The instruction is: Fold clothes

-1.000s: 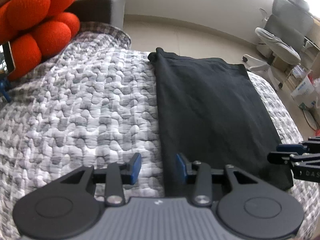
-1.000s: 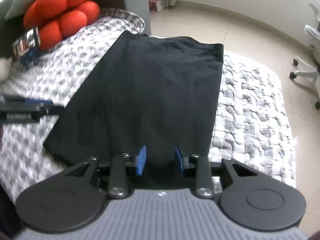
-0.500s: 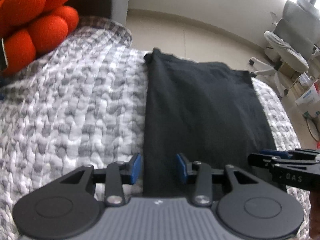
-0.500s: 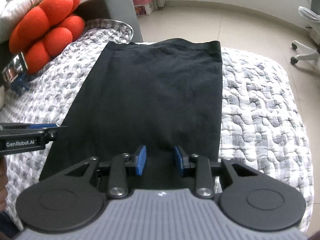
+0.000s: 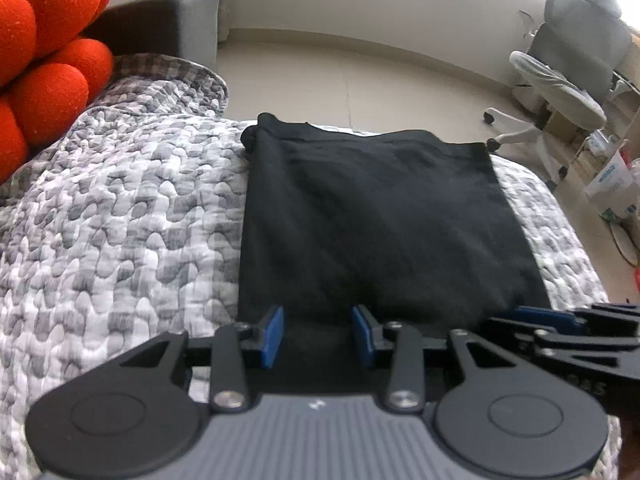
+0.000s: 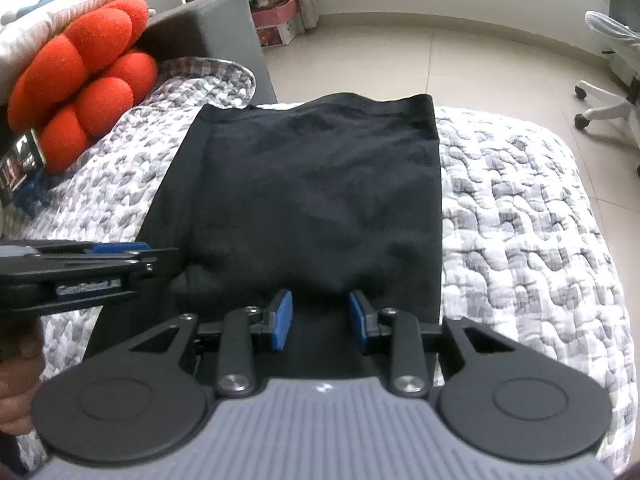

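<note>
A black garment point(image 5: 380, 220) lies folded into a long flat rectangle on the grey-and-white quilt point(image 5: 120, 220). My left gripper point(image 5: 318, 320) hovers over the garment's near edge, a little in from its left side. Its blue pads stand apart, with only cloth showing below them. My right gripper point(image 6: 320, 304) sits over the same near edge, closer to the right side of the garment point(image 6: 312, 184), also open with nothing pinched. Each gripper shows in the other's view: the right gripper point(image 5: 560, 320) at the right, the left gripper point(image 6: 120, 252) at the left.
An orange bobbled cushion point(image 6: 88, 80) rests at the quilt's far left against a grey sofa arm point(image 5: 168, 20). A grey office chair point(image 5: 568, 80) stands on the tiled floor at the right. The quilt's edge point(image 6: 580, 320) drops off to the right. A hand point(image 6: 16, 380) shows at the lower left.
My left gripper has slid right, from the garment's left edge to over the cloth, closer to the right gripper. The right gripper has rolled level and moved slightly. Both stay open.
</note>
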{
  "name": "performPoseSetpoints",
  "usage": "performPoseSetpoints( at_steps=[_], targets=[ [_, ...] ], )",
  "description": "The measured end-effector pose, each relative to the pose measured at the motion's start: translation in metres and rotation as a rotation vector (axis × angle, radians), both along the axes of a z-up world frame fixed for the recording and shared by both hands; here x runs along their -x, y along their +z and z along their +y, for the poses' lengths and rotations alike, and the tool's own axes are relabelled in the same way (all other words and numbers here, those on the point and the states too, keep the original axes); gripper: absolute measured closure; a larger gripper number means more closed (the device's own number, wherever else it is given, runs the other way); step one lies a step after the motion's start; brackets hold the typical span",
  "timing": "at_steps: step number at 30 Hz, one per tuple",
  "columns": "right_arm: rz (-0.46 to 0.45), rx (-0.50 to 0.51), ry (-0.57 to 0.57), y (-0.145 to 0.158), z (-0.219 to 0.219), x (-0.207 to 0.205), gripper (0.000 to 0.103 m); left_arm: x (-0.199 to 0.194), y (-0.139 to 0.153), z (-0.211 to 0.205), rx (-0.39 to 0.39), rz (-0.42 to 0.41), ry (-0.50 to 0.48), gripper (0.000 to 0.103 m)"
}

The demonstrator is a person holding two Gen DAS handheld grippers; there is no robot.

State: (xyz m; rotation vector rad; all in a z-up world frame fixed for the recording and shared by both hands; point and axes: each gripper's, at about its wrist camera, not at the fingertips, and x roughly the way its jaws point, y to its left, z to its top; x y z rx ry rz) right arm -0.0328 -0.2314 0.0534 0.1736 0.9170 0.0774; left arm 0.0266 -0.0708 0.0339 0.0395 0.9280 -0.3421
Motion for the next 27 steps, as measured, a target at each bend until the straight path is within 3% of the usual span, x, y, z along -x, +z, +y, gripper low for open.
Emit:
performPoseSetpoints(
  at_steps=[20,27],
  targets=[
    [-0.08,0.044,-0.006,0.005,0.014,-0.015,0.07,-0.019,-0.002,-0.003,0.022,-0.04,0.003,0.062],
    [-0.052,0.053,-0.004,-0.002,0.019,-0.022,0.067,-0.017,-0.002,-0.005,0.007,-0.048,-0.002,0.061]
  ],
)
